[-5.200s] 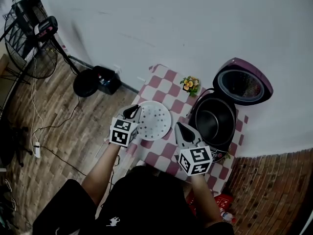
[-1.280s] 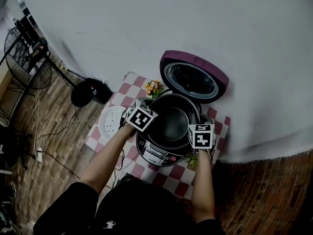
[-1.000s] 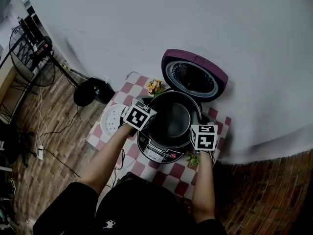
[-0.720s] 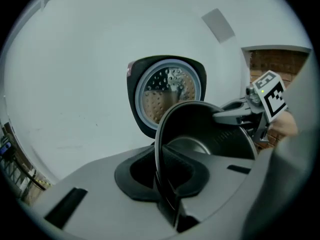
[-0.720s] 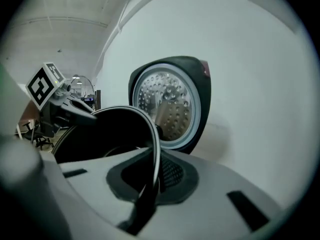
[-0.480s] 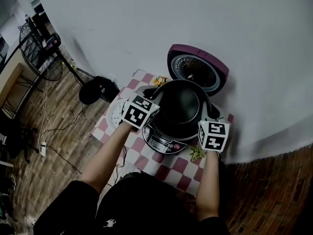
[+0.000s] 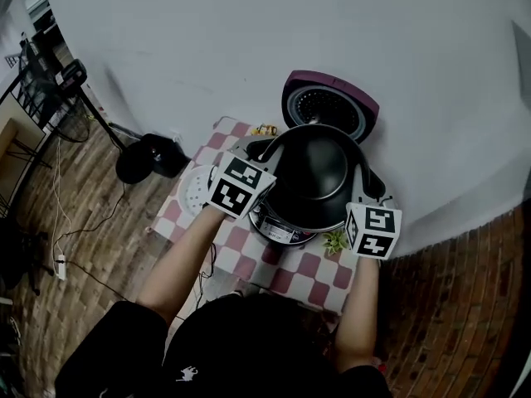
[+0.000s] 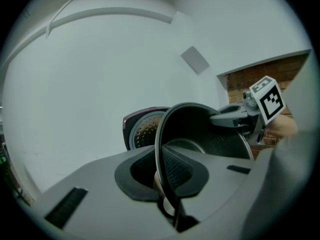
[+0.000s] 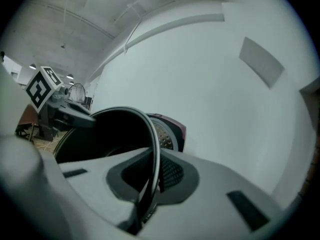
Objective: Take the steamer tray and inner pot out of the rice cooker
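Inner pot [image 7: 314,177] risen off cooker [image 7: 280,229]; left tongs [image 8: 165,181], right tongs [image 9: 150,184] grip rim

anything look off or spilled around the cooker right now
Nothing stands out. The inner pot is gripped at opposite sides of its rim by the left gripper and right gripper, above the rice cooker whose lid stands open. The steamer tray lies flat on the table. No spill or damage shows.

Checkered tablecloth [image 7: 300,265], small plant [image 7: 335,240]
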Available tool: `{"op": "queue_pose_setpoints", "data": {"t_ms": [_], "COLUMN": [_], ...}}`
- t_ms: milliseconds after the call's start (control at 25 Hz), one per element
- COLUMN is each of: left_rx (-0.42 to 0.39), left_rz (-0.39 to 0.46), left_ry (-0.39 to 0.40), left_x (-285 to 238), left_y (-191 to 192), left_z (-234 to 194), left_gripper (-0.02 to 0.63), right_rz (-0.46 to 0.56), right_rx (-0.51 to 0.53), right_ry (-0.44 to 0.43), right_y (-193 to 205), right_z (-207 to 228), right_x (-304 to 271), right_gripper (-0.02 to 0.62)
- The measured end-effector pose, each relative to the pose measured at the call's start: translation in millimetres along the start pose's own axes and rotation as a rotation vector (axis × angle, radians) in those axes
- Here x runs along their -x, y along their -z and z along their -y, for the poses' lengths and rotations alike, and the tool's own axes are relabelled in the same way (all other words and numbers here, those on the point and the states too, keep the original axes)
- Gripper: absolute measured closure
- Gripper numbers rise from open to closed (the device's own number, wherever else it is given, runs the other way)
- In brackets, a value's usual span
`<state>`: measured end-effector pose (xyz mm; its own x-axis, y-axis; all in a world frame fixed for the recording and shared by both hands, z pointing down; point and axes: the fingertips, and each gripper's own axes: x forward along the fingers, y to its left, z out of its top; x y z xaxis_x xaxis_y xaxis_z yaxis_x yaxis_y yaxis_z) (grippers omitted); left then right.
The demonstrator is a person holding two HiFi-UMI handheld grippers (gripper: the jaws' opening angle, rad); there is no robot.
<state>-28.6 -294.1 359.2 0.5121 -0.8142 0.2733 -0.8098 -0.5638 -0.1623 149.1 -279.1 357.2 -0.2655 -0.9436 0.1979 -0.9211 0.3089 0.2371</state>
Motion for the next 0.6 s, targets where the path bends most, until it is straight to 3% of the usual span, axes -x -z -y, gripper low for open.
{"op": "queue_pose_setpoints", "data": {"t_ms": [360,600], "left_rx": [-0.035,-0.048], "left_rz": [0.096,0.117], "left_ry": [0.126,0.213], "left_x": [30.8,33.3], "left_y": [-17.8,-13.1], "left_z": [39.1,69.3], "left_gripper": [0.586,0.586], "right_rz": [-0.021,-0.071], "right_rx": [0.001,-0.013], "right_ry": [0.154,0.228], "right_y": [-5.3,14.2], "right_z": [-2.1,0.1], "right_x": [75.1,111.2], "right_gripper": [0.584,0.584]}}
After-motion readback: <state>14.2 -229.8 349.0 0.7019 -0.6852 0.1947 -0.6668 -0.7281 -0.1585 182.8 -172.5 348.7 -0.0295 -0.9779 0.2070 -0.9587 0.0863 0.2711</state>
